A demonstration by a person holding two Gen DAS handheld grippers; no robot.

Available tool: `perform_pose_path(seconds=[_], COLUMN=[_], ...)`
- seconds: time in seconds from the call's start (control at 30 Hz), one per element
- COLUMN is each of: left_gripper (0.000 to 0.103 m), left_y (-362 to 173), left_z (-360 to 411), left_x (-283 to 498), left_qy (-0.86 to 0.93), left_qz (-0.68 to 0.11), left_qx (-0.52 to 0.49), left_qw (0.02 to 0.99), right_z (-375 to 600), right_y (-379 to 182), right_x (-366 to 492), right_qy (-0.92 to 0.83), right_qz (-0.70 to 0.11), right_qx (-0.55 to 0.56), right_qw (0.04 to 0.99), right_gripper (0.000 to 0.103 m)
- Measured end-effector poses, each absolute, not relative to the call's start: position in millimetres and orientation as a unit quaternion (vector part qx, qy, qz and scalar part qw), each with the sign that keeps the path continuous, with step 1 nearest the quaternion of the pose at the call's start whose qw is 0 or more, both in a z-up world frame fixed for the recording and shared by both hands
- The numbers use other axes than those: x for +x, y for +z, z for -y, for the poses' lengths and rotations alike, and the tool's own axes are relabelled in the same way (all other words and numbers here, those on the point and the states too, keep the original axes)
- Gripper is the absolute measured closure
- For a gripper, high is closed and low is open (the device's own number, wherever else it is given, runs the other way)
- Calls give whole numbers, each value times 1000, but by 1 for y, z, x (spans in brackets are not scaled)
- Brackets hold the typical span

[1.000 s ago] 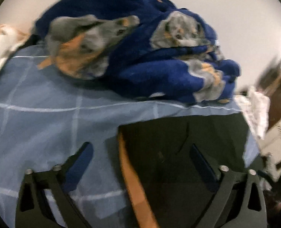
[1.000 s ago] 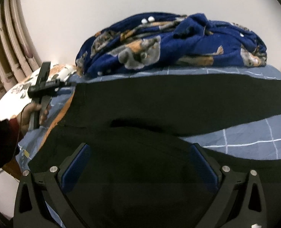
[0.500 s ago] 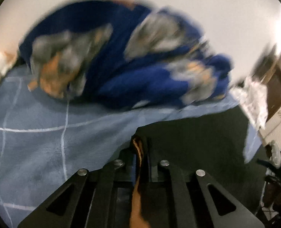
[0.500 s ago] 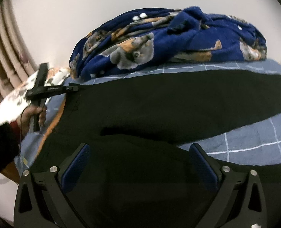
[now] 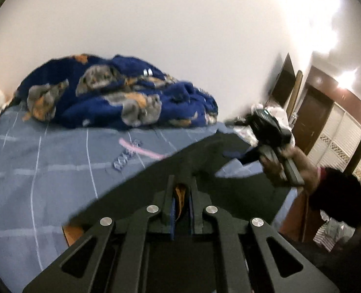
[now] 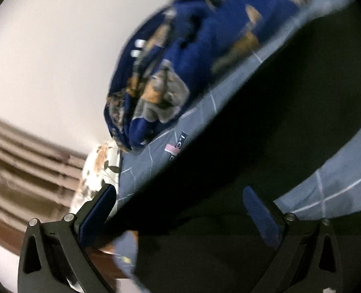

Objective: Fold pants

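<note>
The black pants [image 5: 200,171] with an orange side stripe lie on the blue checked bedsheet [image 5: 46,171]. My left gripper [image 5: 181,190] is shut on a pinched edge of the pants, the orange stripe showing between its jaws, and holds it lifted above the bed. My right gripper [image 6: 180,207] is open and tilted over the pants [image 6: 265,134], with dark cloth between its blue pads [image 6: 261,213]. In the left wrist view the right gripper [image 5: 253,155] shows in a hand at the pants' far end.
A crumpled navy blanket with cat prints [image 5: 117,97] lies at the back of the bed against the white wall. A floral pillow [image 6: 99,171] sits at the bed's end. A wardrobe and brown door [image 5: 326,122] stand to the right.
My left gripper closed on the pants' edge and lifted it across the bed. The right gripper stayed open and tilted over sharply.
</note>
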State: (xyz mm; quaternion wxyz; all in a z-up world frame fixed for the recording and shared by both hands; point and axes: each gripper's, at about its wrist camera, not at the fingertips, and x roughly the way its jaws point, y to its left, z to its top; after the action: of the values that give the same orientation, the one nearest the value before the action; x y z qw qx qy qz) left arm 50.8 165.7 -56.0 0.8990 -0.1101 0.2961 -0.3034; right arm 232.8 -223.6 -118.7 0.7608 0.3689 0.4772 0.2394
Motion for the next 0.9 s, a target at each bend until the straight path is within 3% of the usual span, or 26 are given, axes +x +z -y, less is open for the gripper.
perform_pose_path(seconds=[0.1,0.13,0.2,0.23,0.27,0.57,0.77,0.9], left_gripper=[95,95,94,94,94,90,87,77], left_y=[-65,-67,-70,-70,-71,-74,-103,-116], left_z=[-159,-158,-158,-158,-160,-189,-197,-201], left_x=[38,37,34,34,34,11,-12,-17], left_qy=[-303,-300,-298,-295,-291,-252,-224,-197], left_qz=[-313,-315,-318,-320,-323,-360,-406,-432], left_qx=[-117,-118,-119,-120,-122,-130,-103,-98], left_qw=[893,892,892,892,892,889,880,875], right_z=[221,220,221,222,224,217,216,211], right_y=[-135,-145,-162,-166,-169,-125,-158,-190], right_x=[248,255,264,267,267,172,99,83], right_qy=[243,230,229,235,234,265,261,253], right_qz=[-497,-515,-532,-533,-534,-475,-489,-509], right_qx=[377,374,397,405,409,330,347,350], right_qw=[743,736,712,705,702,772,757,744], right_gripper=[2,10,40,77,96,96,96,96])
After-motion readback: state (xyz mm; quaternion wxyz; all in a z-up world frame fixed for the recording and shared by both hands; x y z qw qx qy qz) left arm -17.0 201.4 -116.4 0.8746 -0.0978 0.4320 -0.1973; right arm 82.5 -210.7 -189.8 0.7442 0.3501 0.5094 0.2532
